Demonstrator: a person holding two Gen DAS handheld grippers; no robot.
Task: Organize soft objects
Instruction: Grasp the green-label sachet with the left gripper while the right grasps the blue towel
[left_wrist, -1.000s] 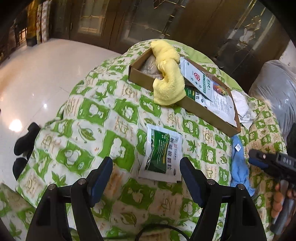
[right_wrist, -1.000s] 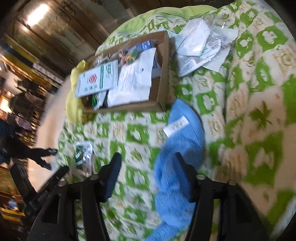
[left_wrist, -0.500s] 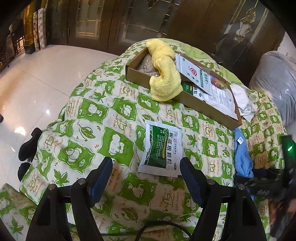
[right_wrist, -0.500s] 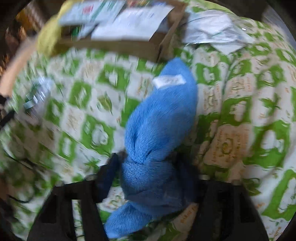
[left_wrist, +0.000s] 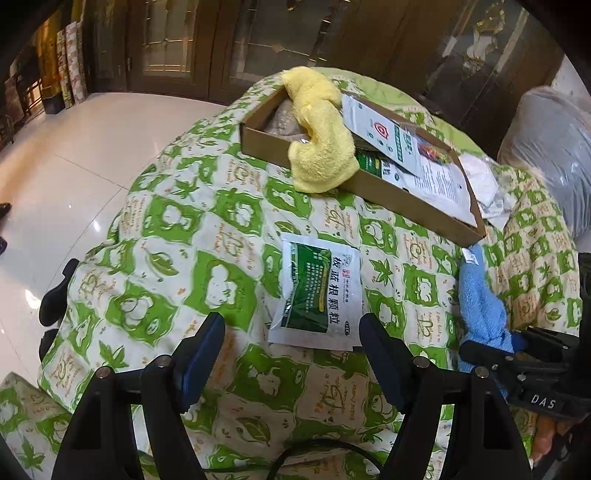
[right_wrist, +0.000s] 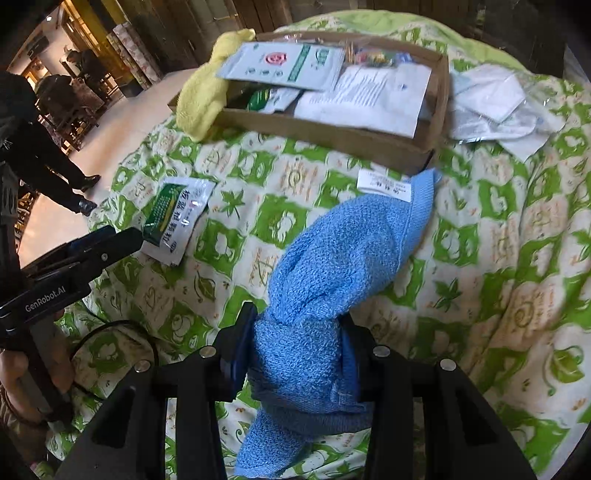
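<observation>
My right gripper (right_wrist: 295, 354) is shut on the near end of a blue towel (right_wrist: 340, 258), which stretches away over the green patterned quilt (right_wrist: 498, 236); the towel also shows in the left wrist view (left_wrist: 480, 295). My left gripper (left_wrist: 291, 350) is open and empty, just in front of a green and white sachet (left_wrist: 317, 295) lying flat on the quilt. A yellow towel (left_wrist: 321, 136) hangs over the near wall of a shallow cardboard box (left_wrist: 406, 192) holding packets and leaflets.
Loose white packets (right_wrist: 491, 99) lie to the right of the box. The quilt drops off to a shiny tiled floor (left_wrist: 74, 158) on the left. A plastic-wrapped bundle (left_wrist: 546, 147) stands at the far right. People stand at the far left of the right wrist view.
My right gripper has dropped onto the blue towel and closed on its near end. My left gripper has stayed open, shifting only slightly before the sachet.
</observation>
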